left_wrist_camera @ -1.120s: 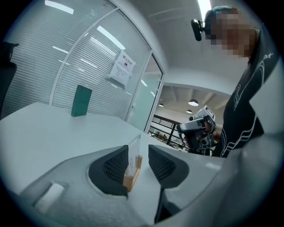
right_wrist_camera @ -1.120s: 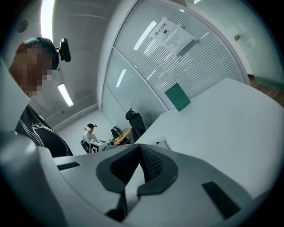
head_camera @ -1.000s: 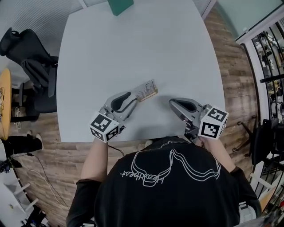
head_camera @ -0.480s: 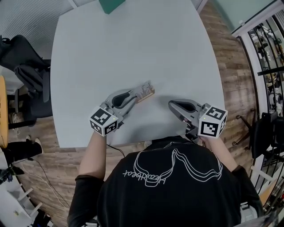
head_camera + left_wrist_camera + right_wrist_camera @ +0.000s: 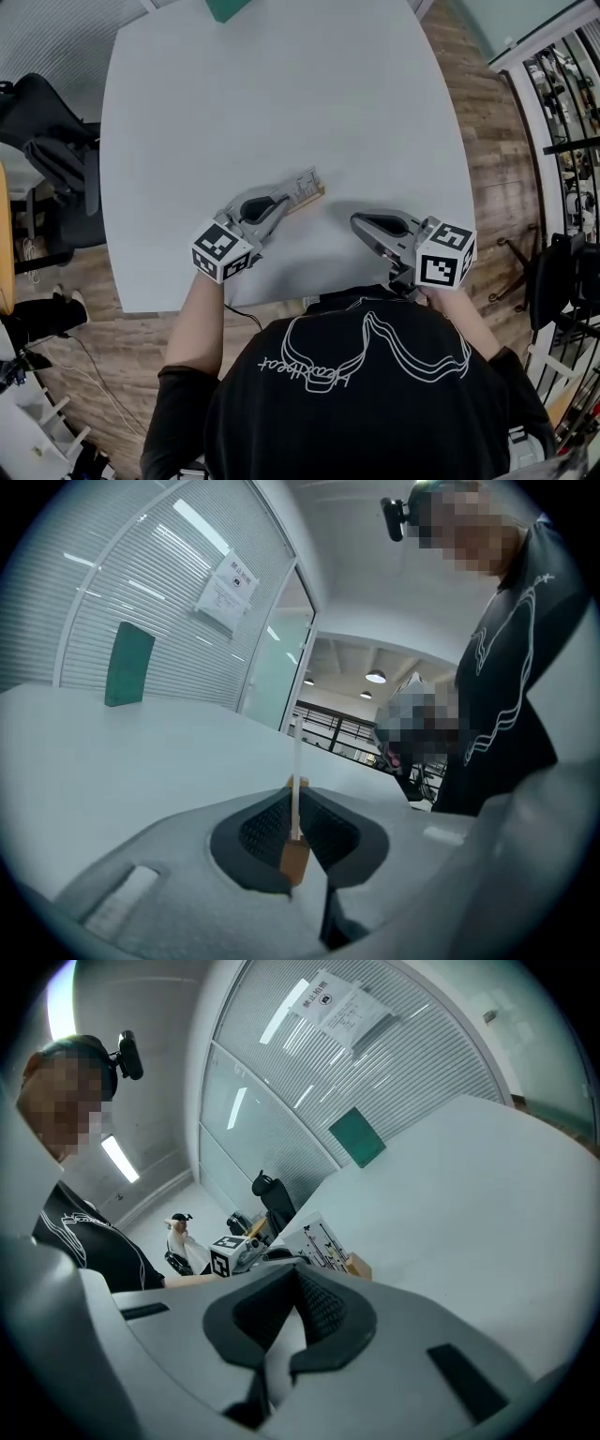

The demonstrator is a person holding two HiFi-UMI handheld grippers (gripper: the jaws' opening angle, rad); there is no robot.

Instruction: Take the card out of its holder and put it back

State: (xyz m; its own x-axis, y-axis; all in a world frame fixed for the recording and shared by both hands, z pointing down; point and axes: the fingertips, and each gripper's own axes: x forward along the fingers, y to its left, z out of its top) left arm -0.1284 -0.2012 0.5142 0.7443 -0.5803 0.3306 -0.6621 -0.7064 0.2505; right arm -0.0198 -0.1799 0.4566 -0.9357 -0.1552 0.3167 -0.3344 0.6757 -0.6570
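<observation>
– Both tongs are low at the near edge of the desk (image 5: 281,94). Why is only one on the holder?
– Judging by the task, the left tongs (image 5: 295,803) are there to anchor it. Their jaws have just been closing, and they now pinch the near end of the wooden holder (image 5: 293,860). The card (image 5: 296,761) stands upright in its slot, edge-on to that camera.
– And the other pair?
– The right tongs (image 5: 361,225) are to the right of the holder and apart from it, jaws pressed together on nothing. I'd guess they wait to draw the card once the base is steady.
– So the card isn't out yet?
– No, it is fully seated in the holder.
– Anything beyond the holder?
– Bare desk, then a green block (image 5: 228,7) at the far edge, well apart from it.
– How are the arms set?
– The left forearm (image 5: 202,314) reaches in from the near edge, slanting toward the holder, its tongs tipped slightly down. The right tongs are held close in front of the body, aimed toward the holder, also dipping a little.
</observation>
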